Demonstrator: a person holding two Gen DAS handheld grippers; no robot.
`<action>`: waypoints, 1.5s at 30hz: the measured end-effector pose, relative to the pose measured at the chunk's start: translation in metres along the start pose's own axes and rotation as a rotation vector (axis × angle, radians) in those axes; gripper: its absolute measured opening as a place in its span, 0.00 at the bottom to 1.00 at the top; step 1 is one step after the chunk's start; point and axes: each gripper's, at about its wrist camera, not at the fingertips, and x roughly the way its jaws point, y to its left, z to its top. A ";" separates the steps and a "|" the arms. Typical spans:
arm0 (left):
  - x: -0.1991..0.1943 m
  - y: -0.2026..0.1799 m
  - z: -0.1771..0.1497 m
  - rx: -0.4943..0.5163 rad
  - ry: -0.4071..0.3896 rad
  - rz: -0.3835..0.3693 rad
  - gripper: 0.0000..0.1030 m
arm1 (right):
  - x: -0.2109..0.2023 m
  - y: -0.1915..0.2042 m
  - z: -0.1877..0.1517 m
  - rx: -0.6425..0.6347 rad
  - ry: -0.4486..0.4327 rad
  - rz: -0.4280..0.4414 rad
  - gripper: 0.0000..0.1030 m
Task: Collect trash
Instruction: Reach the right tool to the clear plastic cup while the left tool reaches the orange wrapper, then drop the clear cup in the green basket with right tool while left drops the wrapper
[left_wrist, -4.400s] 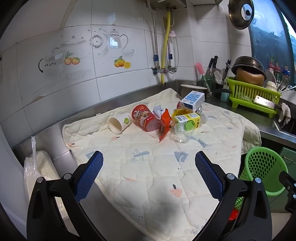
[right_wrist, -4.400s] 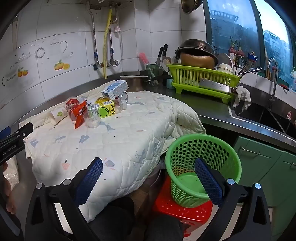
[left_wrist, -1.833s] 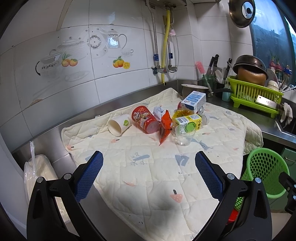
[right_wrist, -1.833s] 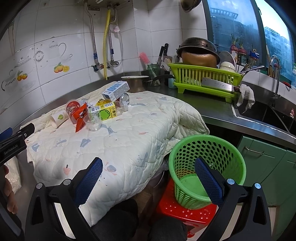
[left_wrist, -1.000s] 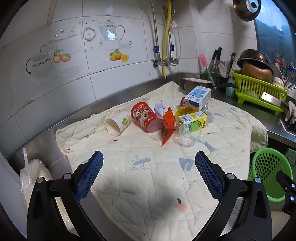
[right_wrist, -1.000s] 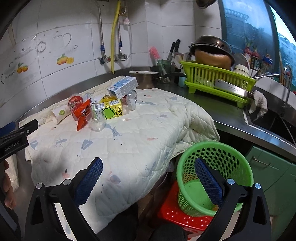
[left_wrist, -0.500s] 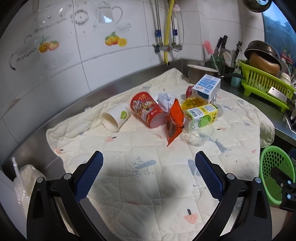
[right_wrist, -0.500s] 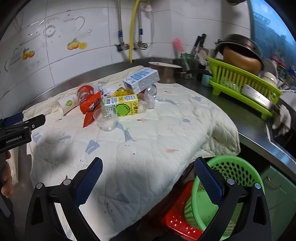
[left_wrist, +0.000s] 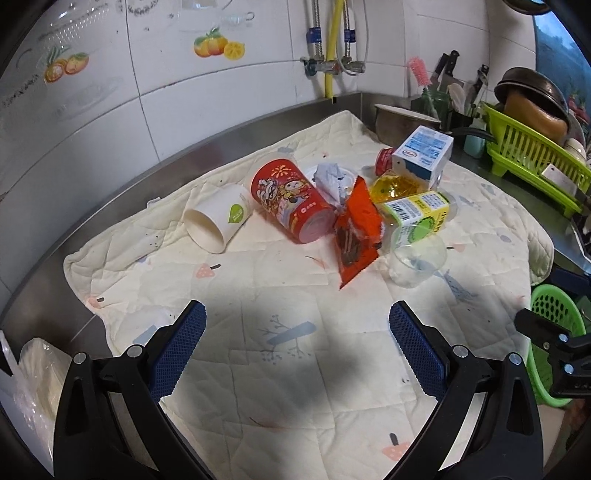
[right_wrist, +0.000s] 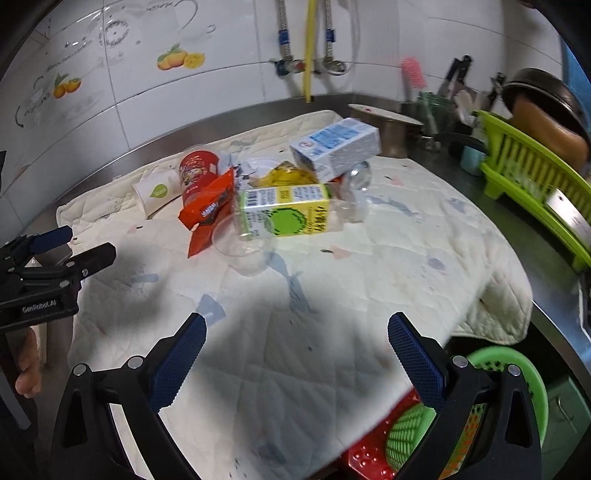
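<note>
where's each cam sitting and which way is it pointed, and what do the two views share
Left wrist: on the left gripper, above the quilt's near-left edge, facing the trash pile and tiled wall; its open fingers show, the right gripper's tip at right.
Right wrist: on the right gripper, over the quilt's near-right edge, facing the pile; its open fingers, the left gripper and a hand show.
Shared: yellow-green carton, red can, green basket.

We see the trash heaped together on the quilted cloth: a white paper cup (left_wrist: 218, 221) on its side, a red snack can (left_wrist: 291, 201) lying beside it, an orange-red wrapper (left_wrist: 356, 230), a clear plastic cup (left_wrist: 415, 258) standing upright, a yellow-green juice carton (right_wrist: 282, 216) lying flat, and a blue-white milk carton (right_wrist: 336, 147) tilted on top. The green basket (right_wrist: 517, 384) stands below the bench edge.
</note>
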 end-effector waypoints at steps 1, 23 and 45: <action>0.002 0.002 0.001 -0.005 0.006 0.001 0.95 | 0.005 0.002 0.004 -0.006 0.006 0.010 0.93; 0.020 0.053 0.029 -0.101 -0.009 -0.043 0.91 | 0.104 0.038 0.050 -0.073 0.085 0.082 0.79; 0.086 -0.033 0.055 0.007 0.066 -0.299 0.69 | 0.020 -0.005 0.013 0.015 -0.032 0.087 0.56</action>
